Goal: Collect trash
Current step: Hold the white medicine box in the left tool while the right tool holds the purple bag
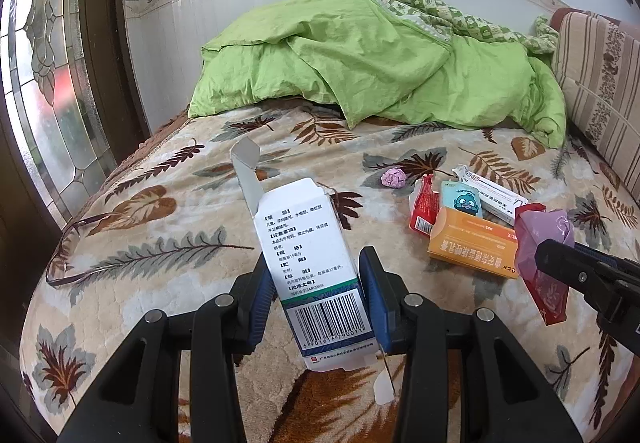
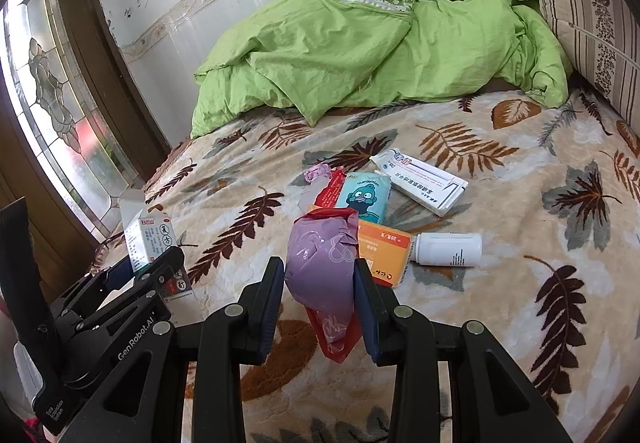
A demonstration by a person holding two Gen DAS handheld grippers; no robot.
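Note:
My left gripper (image 1: 320, 279) is shut on a white medicine box (image 1: 308, 243) with an open top flap, held above the bed; it also shows in the right wrist view (image 2: 148, 239). My right gripper (image 2: 320, 283) is shut on a purple and red plastic bag (image 2: 324, 267), seen too in the left wrist view (image 1: 544, 243). On the leaf-patterned blanket (image 2: 500, 263) lie an orange box (image 2: 384, 247), a blue cartoon packet (image 2: 364, 199), a red packet (image 1: 424, 207), a long white box (image 2: 420, 179), a white bottle (image 2: 448, 249) and a pink paper ball (image 1: 393, 177).
A green quilt (image 1: 360, 63) is heaped at the back of the bed. A striped cushion (image 1: 600, 83) stands at the right. A stained-glass door (image 1: 48, 83) is at the left, with the white wall (image 1: 180, 23) behind the bed.

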